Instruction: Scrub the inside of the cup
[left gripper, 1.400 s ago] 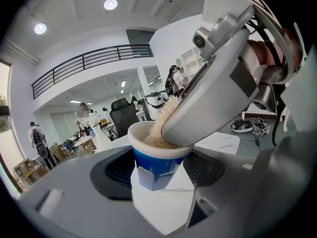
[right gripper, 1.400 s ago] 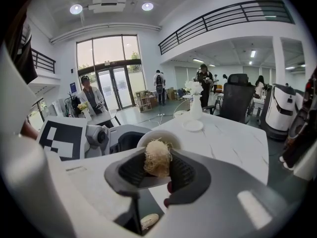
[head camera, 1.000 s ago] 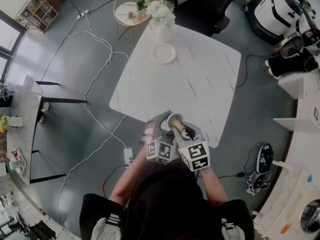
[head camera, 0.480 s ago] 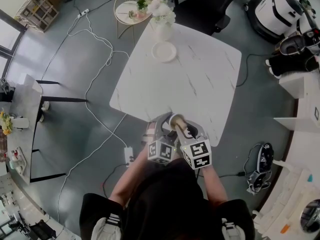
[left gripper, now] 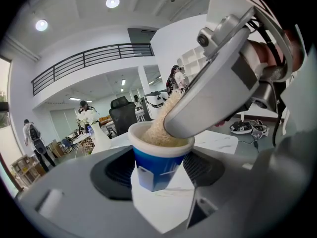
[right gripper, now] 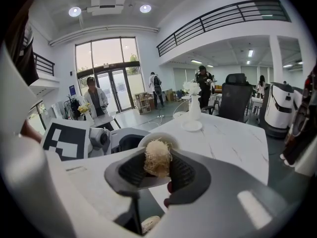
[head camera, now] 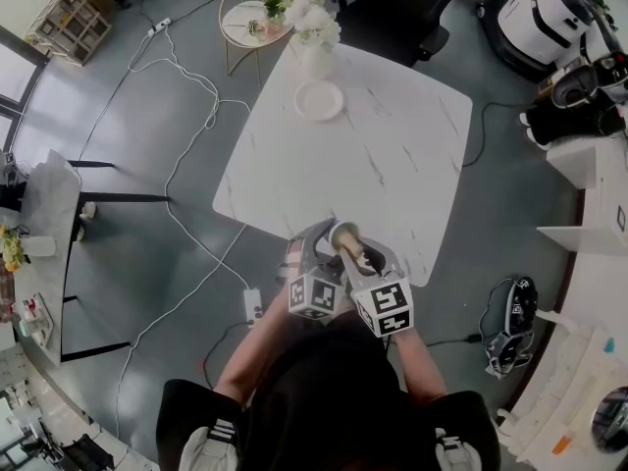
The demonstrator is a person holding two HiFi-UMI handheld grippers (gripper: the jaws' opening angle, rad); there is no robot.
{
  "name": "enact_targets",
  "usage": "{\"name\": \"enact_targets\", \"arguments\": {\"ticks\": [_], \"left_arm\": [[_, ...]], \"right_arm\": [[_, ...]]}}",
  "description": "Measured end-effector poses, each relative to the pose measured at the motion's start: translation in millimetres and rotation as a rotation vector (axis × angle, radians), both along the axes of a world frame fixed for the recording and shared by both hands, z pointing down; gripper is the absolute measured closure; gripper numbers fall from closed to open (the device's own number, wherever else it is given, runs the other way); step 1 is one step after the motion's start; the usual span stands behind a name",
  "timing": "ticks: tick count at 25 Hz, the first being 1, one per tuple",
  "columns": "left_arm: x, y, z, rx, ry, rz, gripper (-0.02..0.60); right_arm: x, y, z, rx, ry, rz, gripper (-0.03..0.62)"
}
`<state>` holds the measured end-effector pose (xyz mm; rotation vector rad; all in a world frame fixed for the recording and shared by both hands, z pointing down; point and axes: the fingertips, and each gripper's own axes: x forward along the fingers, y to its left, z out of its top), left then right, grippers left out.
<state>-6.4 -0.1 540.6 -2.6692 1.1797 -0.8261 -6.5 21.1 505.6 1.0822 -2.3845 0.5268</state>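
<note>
A blue cup (left gripper: 157, 163) with a white rim stands upright between the jaws of my left gripper (left gripper: 158, 171), which is shut on it. My right gripper (right gripper: 157, 171) is shut on a beige fibrous scrubber (right gripper: 157, 157). In the left gripper view the scrubber (left gripper: 161, 128) is pushed down into the cup's mouth, with the right gripper (left gripper: 218, 98) slanting in from the upper right. In the head view both grippers meet at the cup (head camera: 343, 234) over the near edge of the white marble table (head camera: 392, 155). The cup's inside is hidden by the scrubber.
A white plate (head camera: 319, 99) and a white vase of flowers (head camera: 316, 39) stand at the table's far end. Beyond them are a round wire side table (head camera: 257, 18) and a black office chair (head camera: 402, 8). Cables and a power strip (head camera: 251, 307) lie on the grey floor to the left.
The two grippers, cup and scrubber keep almost the same pose; only the view shifts a little.
</note>
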Motion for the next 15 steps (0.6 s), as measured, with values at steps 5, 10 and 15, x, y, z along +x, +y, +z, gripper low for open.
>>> {"name": "enact_targets", "arguments": {"ticks": [5,10,15], "left_arm": [[0,-6,4,-0.001,0.026,-0.016,0.268],[-2,-16,-1,-0.024,0.075,-0.040,0.268],[-4,-28,-6,-0.039,0.122,-0.062,0.268]], "right_arm": [[9,-7,-19,0.083,-0.042,0.033,0.480],[20,-17,-42,0.170,-0.077,0.070,0.480],[39,-28,-49,0.227,-0.087,0.134,0.480]]}}
